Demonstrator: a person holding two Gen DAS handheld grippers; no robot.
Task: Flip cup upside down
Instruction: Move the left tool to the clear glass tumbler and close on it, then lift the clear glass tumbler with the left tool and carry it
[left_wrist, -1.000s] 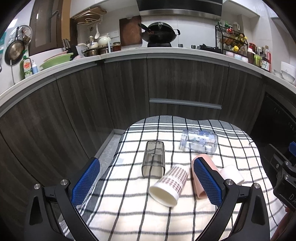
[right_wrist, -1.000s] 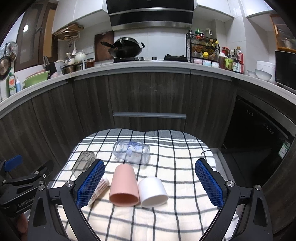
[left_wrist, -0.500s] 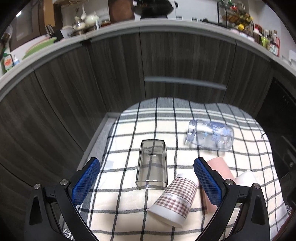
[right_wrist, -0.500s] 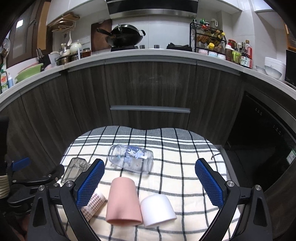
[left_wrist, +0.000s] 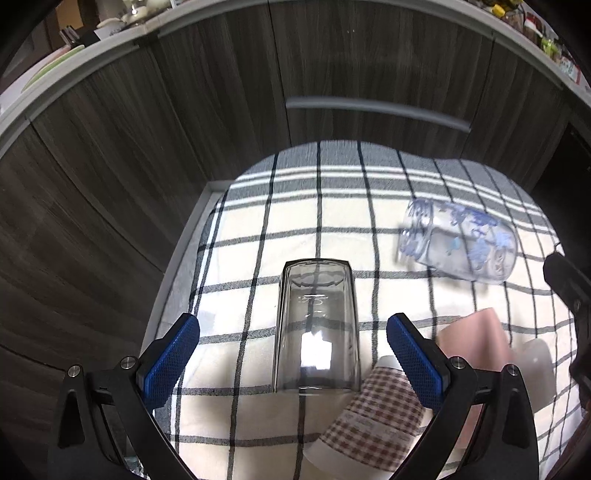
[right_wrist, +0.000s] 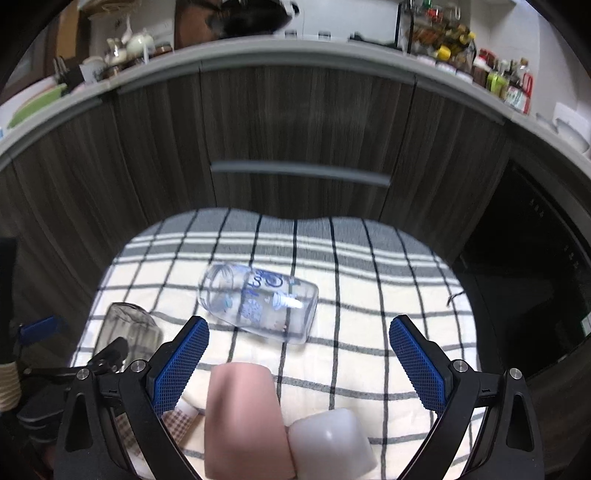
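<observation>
Left gripper (left_wrist: 291, 360) jaws wide at lower centre, smoky clear faceted glass cup (left_wrist: 317, 326) lying on its side between them untouched, right gripper (right_wrist: 297, 360) jaws wide over pink plastic cup (right_wrist: 243, 417) and white cup (right_wrist: 330, 445), checked cloth (right_wrist: 369, 295) beneath, clear blue-printed jar (right_wrist: 258, 302) on its side mid-frame.

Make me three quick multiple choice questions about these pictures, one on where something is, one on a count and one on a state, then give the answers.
1. What lies between the left gripper fingers?
A. smoky glass cup
B. pink cup
C. white cup

2. How many cups and jars lie on the checked cloth?
A. three
B. five
C. seven

3. How is the printed clear jar resting?
A. upright
B. upside down
C. on its side

Answers: 1 A, the glass sits in the open gap. 2 B, counting the checked paper cup. 3 C, its mouth faces left.
</observation>
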